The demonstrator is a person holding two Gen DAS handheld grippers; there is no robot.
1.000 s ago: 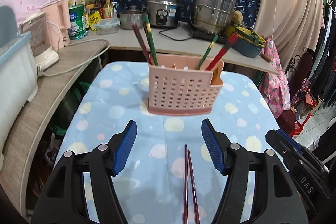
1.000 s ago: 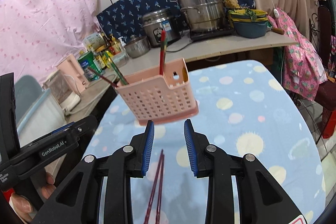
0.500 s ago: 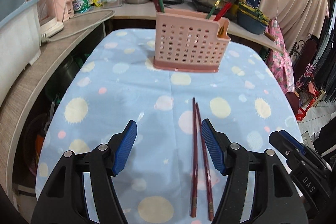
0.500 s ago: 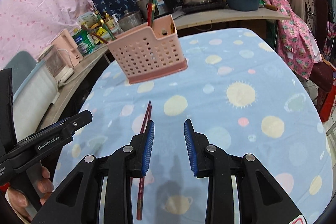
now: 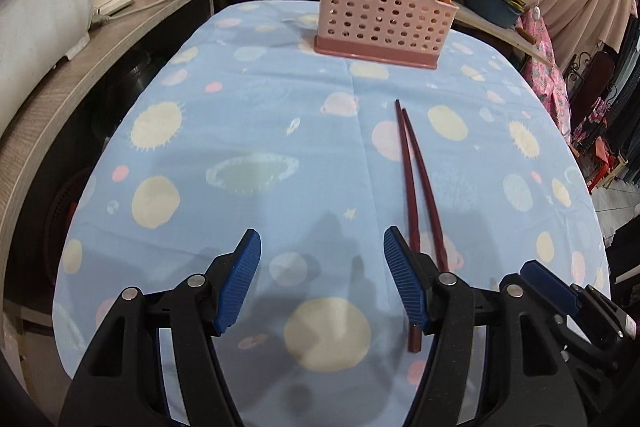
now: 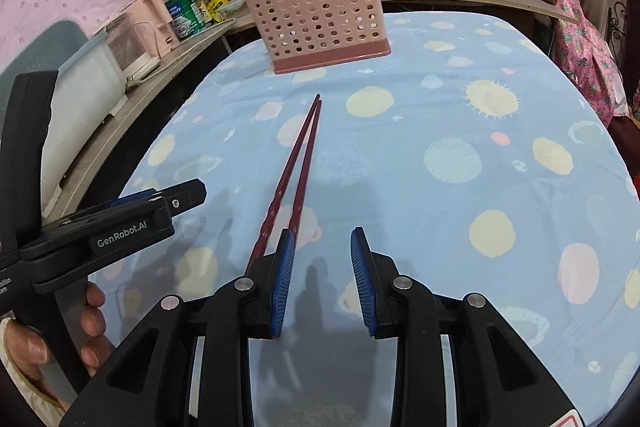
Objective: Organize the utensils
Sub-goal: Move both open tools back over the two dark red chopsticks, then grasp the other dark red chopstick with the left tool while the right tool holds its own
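Both tools dropped toward the desk (image 5: 248, 115). Pink caddy (image 5: 384, 15) stands beyond; dark red chopsticks (image 5: 416, 179) lie loose before it. Left tool (image 5: 322, 283) wide, right tool (image 6: 322, 283) narrower, both empty. Reach step; next, straddle chopsticks and pinch.

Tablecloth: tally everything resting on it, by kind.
Dark red chopsticks lying flat: 2
Pink perforated utensil holder: 1
Total: 3

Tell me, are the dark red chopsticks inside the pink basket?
No, the dark red chopsticks lie flat on the tablecloth, apart from the pink basket.
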